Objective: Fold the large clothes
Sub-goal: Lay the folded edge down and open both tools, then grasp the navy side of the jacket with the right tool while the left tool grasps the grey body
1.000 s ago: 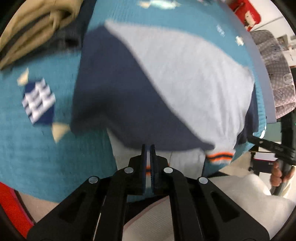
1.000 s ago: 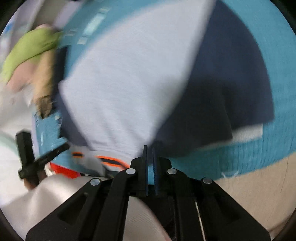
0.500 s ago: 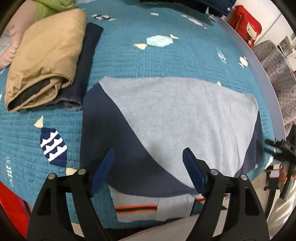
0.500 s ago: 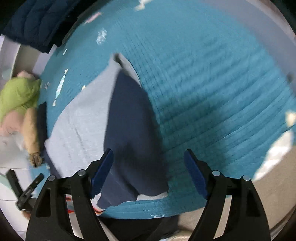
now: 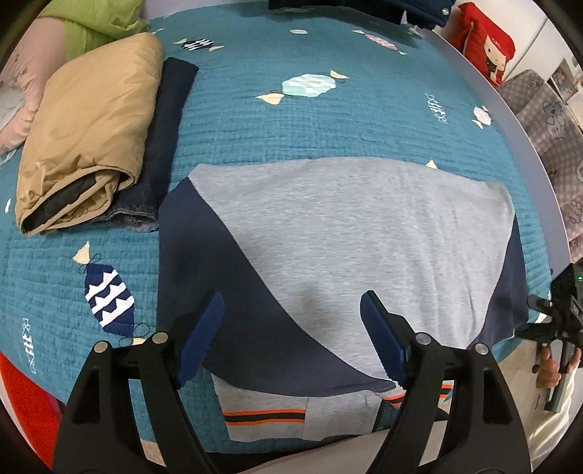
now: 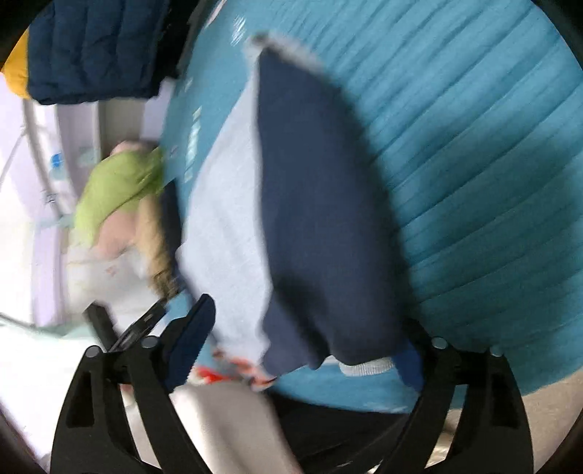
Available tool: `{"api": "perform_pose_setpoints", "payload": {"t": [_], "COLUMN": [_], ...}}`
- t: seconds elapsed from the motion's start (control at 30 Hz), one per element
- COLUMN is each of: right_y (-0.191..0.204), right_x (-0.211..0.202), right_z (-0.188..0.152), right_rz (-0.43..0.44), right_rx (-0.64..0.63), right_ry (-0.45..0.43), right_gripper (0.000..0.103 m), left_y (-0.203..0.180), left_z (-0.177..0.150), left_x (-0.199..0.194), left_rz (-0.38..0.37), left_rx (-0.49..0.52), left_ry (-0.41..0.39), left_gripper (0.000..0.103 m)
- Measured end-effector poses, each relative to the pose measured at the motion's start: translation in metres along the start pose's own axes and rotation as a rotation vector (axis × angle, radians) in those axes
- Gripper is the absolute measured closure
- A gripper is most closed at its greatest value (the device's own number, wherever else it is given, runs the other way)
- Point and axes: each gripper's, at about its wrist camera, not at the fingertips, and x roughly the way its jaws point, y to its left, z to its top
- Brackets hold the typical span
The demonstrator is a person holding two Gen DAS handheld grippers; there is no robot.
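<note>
Left wrist view: left gripper (image 5: 291,328) hung over the near edge of the bed (image 5: 255,120), both blue pads spread wide, nothing between them, not touching cloth. Its jaws had just been opening. One sweater (image 5: 346,237), grey body with navy sleeves, lay flat on the teal quilt right below the pads. Two navy panels showed: a big one folded across the left side, a thin strip on the right edge. Orange-striped hem poked out at the near edge, overhanging the bed a bit. Left of the sweater, apart from it: one stack of two folded items, tan jacket (image 5: 87,127) on top of dark jeans (image 5: 164,146). One green garment (image 5: 98,22) at the top-left corner. One red cushion (image 5: 484,47) top right, off the bed. Right gripper (image 5: 557,321) visible at the far right, beside the bed's edge, held by one hand (image 5: 550,368); couldn't read its jaws from here.

Right wrist view: blurred. Right gripper (image 6: 302,335) with jaws spread to full width, just been opening, nothing pinched. The sweater (image 6: 309,218) lay on the quilt ahead of it, its near corner between the two fingers in frame; contact not clear through the blur. One navy puffy jacket (image 6: 94,47) top left. Green garment (image 6: 116,189) and the tan one at left. Left gripper (image 6: 138,328) was a dark smear at lower left.
</note>
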Motion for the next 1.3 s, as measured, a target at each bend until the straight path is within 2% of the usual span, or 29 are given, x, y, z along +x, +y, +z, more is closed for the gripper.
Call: {"api": "perform_pose_setpoints", "payload": {"t": [0.1, 0.17, 0.3, 0.37, 0.4, 0.43, 0.5, 0.57, 0.67, 0.73, 0.8, 0.83, 0.9, 0.97, 1.03, 1.07, 1.2, 1.3], "right_y": [0.012, 0.015, 0.008, 0.015, 0.023, 0.032, 0.038, 0.036, 0.031, 0.034, 0.037, 0.044, 0.056, 0.059, 0.045, 0.036, 0.022, 0.014], "right_x": [0.01, 0.014, 0.01, 0.006, 0.003, 0.001, 0.005, 0.012, 0.016, 0.017, 0.007, 0.007, 0.009, 0.016, 0.031, 0.037, 0.034, 0.032], "right_z": [-0.005, -0.005, -0.002, -0.005, -0.008, -0.009, -0.006, -0.003, 0.001, 0.004, -0.002, -0.004, -0.007, -0.003, 0.008, 0.013, 0.024, 0.029], "right_rz": [-0.117, -0.16, -0.132, -0.156, -0.18, -0.215, -0.264, -0.265, -0.239, -0.197, -0.11, -0.093, -0.109, -0.184, -0.317, -0.324, -0.151, -0.077], "right_rx": [-0.033, -0.003, 0.155, 0.172, 0.133, 0.075, 0.006, 0.01, 0.032, 0.039, -0.013, -0.037, -0.096, -0.127, -0.054, -0.022, 0.084, 0.145], "right_ry": [-0.028, -0.05, -0.164, -0.236, -0.289, -0.328, -0.329, -0.322, -0.326, -0.33, -0.329, -0.338, -0.341, -0.331, -0.315, -0.307, -0.32, -0.335], "right_gripper": [0.006, 0.007, 0.008, 0.01, 0.013, 0.022, 0.034, 0.034, 0.041, 0.065, 0.07, 0.073, 0.073, 0.071, 0.064, 0.064, 0.045, 0.045], "left_y": [-0.002, -0.003, -0.004, -0.003, -0.003, -0.003, -0.004, -0.007, -0.01, -0.011, -0.01, -0.009, -0.008, -0.008, -0.008, -0.009, -0.01, -0.009], "left_z": [0.002, 0.002, 0.003, 0.003, 0.004, 0.004, 0.006, 0.006, 0.006, 0.005, 0.004, 0.005, 0.005, 0.006, 0.006, 0.006, 0.005, 0.006], "left_x": [0.002, 0.003, 0.009, 0.011, 0.012, 0.013, 0.014, 0.016, 0.019, 0.02, 0.019, 0.019, 0.018, 0.019, 0.02, 0.021, 0.022, 0.025], "left_rz": [0.0, 0.004, -0.001, 0.0, -0.002, -0.003, -0.004, -0.01, -0.009, -0.002, 0.001, 0.003, 0.002, -0.003, -0.002, -0.002, -0.001, -0.006], "left_rx": [0.009, 0.01, 0.013, 0.011, 0.008, 0.007, 0.011, 0.018, 0.031, 0.036, 0.031, 0.027, 0.021, 0.016, 0.016, 0.018, 0.017, 0.008], "left_ry": [0.001, 0.005, 0.025, 0.029, 0.03, 0.032, 0.034, 0.038, 0.047, 0.051, 0.046, 0.044, 0.041, 0.044, 0.051, 0.055, 0.061, 0.063], "left_gripper": [0.025, 0.025, 0.025, 0.025, 0.025, 0.025, 0.025, 0.025, 0.025, 0.025, 0.025, 0.025, 0.025, 0.025, 0.025, 0.025, 0.025, 0.025]}}
